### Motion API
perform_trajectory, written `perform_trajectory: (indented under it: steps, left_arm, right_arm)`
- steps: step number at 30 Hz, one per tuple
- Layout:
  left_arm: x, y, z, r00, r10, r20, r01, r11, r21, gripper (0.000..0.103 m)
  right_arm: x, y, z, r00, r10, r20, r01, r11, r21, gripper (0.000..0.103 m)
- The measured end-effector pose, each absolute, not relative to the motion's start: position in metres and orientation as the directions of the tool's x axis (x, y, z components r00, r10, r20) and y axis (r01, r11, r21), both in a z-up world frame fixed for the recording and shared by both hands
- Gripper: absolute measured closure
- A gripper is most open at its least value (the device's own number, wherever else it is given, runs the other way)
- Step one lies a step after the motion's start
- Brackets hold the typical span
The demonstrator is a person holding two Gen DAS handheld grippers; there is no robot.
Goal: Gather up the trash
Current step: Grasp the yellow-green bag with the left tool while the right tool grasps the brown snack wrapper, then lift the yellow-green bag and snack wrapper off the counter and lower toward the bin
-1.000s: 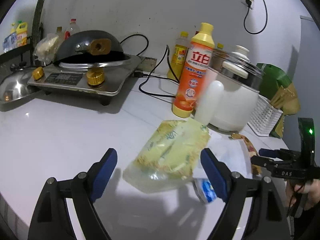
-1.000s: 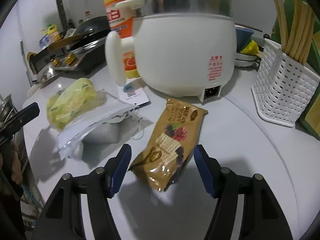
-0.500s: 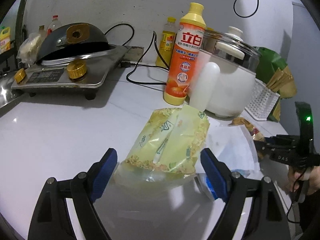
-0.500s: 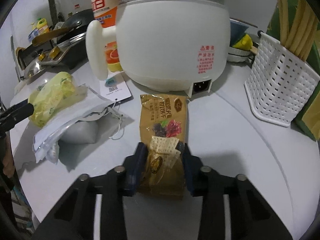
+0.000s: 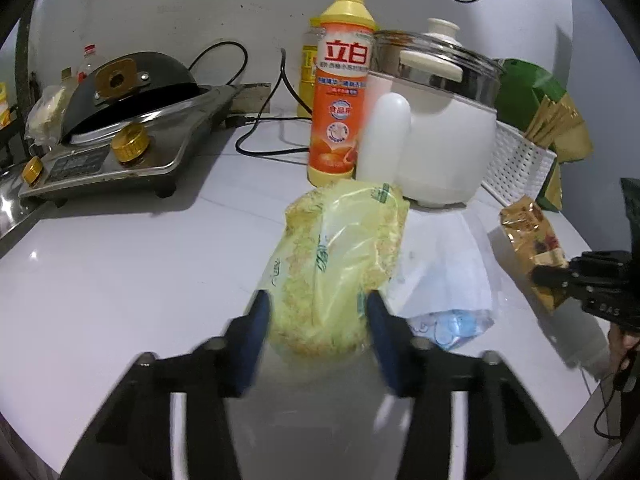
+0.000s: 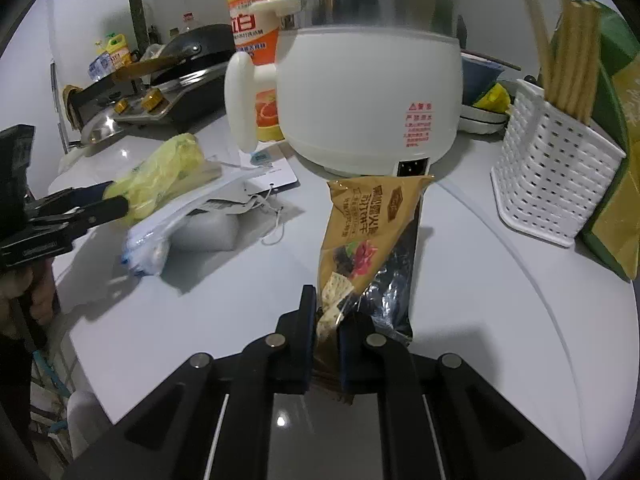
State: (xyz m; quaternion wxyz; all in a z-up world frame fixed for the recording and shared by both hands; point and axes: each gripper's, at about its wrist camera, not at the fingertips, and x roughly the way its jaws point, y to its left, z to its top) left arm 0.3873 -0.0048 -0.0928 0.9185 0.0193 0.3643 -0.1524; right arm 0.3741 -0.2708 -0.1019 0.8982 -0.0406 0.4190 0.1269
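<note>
My left gripper (image 5: 316,320) is shut on the near end of a yellow-green plastic bag (image 5: 340,256) lying on the white counter; it also shows in the right wrist view (image 6: 160,172). My right gripper (image 6: 326,320) is shut on the near end of a gold cracker wrapper (image 6: 368,236) and holds it tilted up off the counter; the wrapper also shows in the left wrist view (image 5: 532,240). A clear plastic bag with white paper and a blue-white item (image 5: 444,280) lies between them on the counter.
A white electric pot (image 6: 368,92) and an orange dish-soap bottle (image 5: 340,100) stand behind the trash. A gas stove with a black wok (image 5: 120,120) is at the left. A white perforated basket with chopsticks (image 6: 556,176) stands at the right. A paper tag with string (image 6: 268,176) lies by the pot.
My left gripper moved forward and shut on the yellow-green bag. My right gripper closed further on the gold wrapper and lifted its near end off the counter.
</note>
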Motion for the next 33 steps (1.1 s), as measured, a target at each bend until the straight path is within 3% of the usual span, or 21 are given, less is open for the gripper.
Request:
perform_trajectory:
  steps: [1,7,33]
  left_arm:
    - [0.386,-0.007,-0.092,0.687,-0.269,-0.676,0.299,0.951,-0.075,0.083]
    - [0.373,-0.012,-0.083,0.693,-0.250,-0.676,0.289,0.956,-0.056,0.097]
    - [0.230,-0.006,-0.020,0.786,-0.229,-0.575,0.270,0.963,-0.014,0.099]
  right_arm:
    - [0.371,-0.271,-0.100,0.619,0.195,-0.761,-0.265,0.964,0.032,0.094]
    - [0.350,-0.272,-0.087,0.641,0.197,-0.741,-0.291,0.957,0.003,0.094]
    - [0.263,-0.261,-0.040,0.673,0.308,-0.673,-0.401,0.916,0.017,0.094]
